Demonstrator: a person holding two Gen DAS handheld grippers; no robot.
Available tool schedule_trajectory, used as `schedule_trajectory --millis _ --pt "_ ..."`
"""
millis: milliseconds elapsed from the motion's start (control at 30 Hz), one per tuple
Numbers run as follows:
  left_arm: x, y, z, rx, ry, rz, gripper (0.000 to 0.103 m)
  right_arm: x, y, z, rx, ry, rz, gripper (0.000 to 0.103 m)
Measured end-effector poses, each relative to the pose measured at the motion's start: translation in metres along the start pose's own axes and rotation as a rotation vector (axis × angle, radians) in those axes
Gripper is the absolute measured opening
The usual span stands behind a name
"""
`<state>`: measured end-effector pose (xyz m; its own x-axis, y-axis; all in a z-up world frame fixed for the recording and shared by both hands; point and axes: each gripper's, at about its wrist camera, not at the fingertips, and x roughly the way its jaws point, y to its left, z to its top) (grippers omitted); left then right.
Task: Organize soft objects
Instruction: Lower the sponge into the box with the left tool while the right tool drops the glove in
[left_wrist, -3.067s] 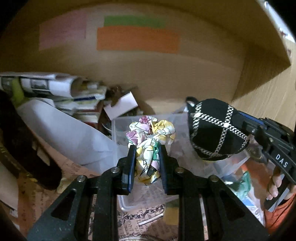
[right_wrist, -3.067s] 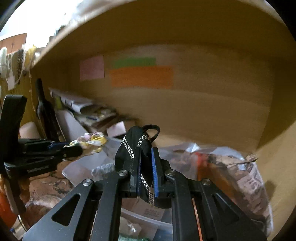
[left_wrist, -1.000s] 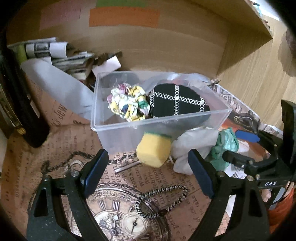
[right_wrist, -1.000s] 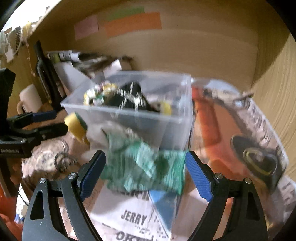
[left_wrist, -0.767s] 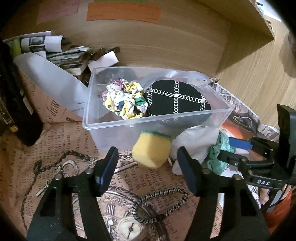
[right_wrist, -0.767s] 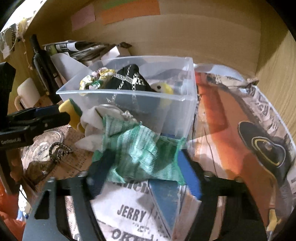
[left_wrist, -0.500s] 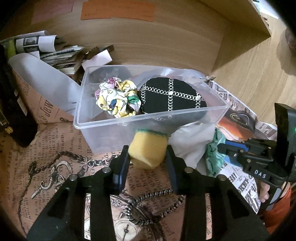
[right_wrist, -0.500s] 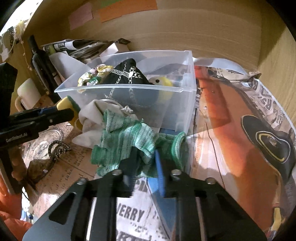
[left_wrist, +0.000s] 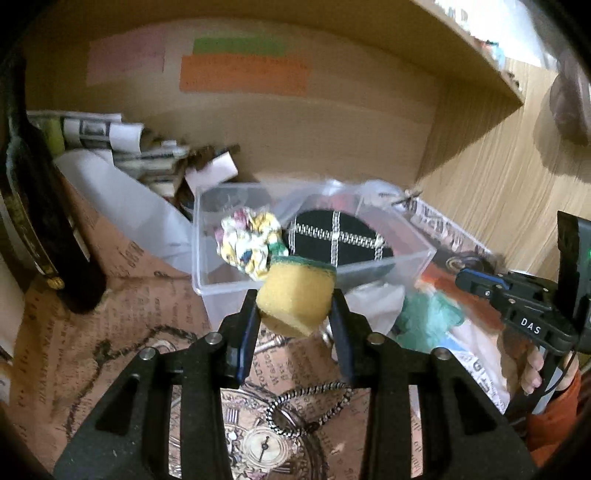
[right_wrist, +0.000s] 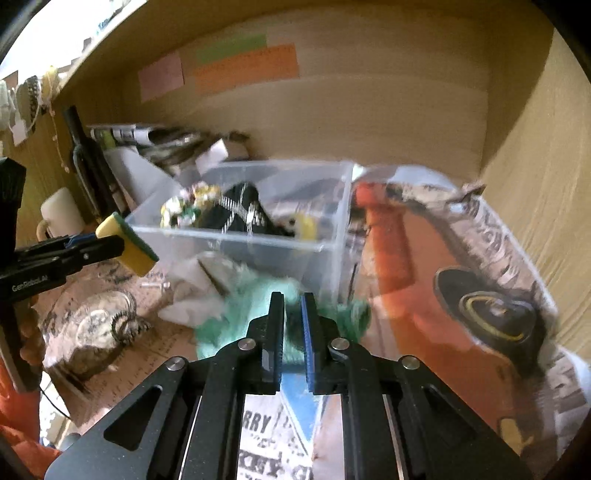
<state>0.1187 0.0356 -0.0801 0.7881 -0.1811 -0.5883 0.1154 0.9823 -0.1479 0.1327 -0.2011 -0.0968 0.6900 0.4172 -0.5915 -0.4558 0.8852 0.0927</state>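
My left gripper (left_wrist: 294, 314) is shut on a yellow sponge with a green top (left_wrist: 295, 291) and holds it up just in front of the clear plastic bin (left_wrist: 417, 254). The sponge also shows in the right wrist view (right_wrist: 127, 245). The bin (right_wrist: 236, 240) holds a floral scrunchie (left_wrist: 247, 243) and a black pouch with chain pattern (left_wrist: 340, 236). My right gripper (right_wrist: 293, 306) is shut on a green knit cloth (right_wrist: 236, 310) lying in front of the bin. A white cloth (left_wrist: 373, 306) lies between sponge and green cloth.
The surface is covered in printed paper (left_wrist: 110, 332). A bead chain (left_wrist: 310, 406) lies near the front. A dark bottle (left_wrist: 44, 229) stands at the left, with rolled newspapers (left_wrist: 103, 129) behind. Wooden shelf walls (left_wrist: 498, 177) close the back and right.
My left gripper closed on the yellow sponge and lifted it. My right gripper closed on the green cloth. Earlier both had dropped the scrunchie and black pouch into the bin.
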Motion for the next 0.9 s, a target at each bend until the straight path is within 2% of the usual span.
schedule_trajectory --millis 100,233,267,300,367,400,533,633,667,700,800,900 --pt "-0.008 -0.002 0.007 0.014 -0.033 0.003 0.037 -0.008 0.000 0.007 -0.010 -0.035 -0.014 0.008" --pt "-0.014 -0.005 0.012 0.021 -0.059 0.000 0.037 0.000 0.003 0.006 -0.046 0.018 -0.012 0.010" --pt "-0.014 -0.005 0.012 0.021 -0.062 -0.002 0.037 0.007 0.004 0.004 -0.049 0.048 -0.006 0.020" --pt "-0.014 -0.004 0.013 0.020 -0.064 -0.003 0.037 0.013 0.004 0.002 -0.054 0.072 -0.005 0.035" --pt "-0.013 -0.004 0.012 0.017 -0.062 -0.005 0.037 0.026 0.003 -0.004 -0.073 0.100 -0.027 0.054" --pt "-0.012 -0.004 0.012 0.015 -0.060 -0.005 0.037 0.031 0.003 -0.006 -0.081 0.116 -0.029 0.056" --pt "-0.010 -0.002 0.009 0.009 -0.047 -0.003 0.037 0.057 0.001 -0.015 -0.103 0.205 -0.027 0.056" --pt "-0.008 0.000 0.008 0.001 -0.040 -0.001 0.037 0.065 -0.002 -0.017 -0.100 0.231 -0.001 0.055" --pt "-0.008 0.000 0.007 -0.001 -0.039 -0.001 0.037 0.065 -0.002 -0.017 -0.095 0.230 0.008 0.051" --pt "-0.007 0.001 0.007 -0.004 -0.038 -0.001 0.037 0.065 -0.004 -0.017 -0.087 0.237 0.028 0.040" --pt "-0.006 0.001 0.007 -0.009 -0.038 -0.001 0.037 0.065 -0.008 -0.018 -0.056 0.236 0.056 0.021" --pt "-0.005 0.001 0.008 -0.008 -0.039 0.002 0.037 0.058 -0.007 -0.019 -0.051 0.212 0.046 0.014"
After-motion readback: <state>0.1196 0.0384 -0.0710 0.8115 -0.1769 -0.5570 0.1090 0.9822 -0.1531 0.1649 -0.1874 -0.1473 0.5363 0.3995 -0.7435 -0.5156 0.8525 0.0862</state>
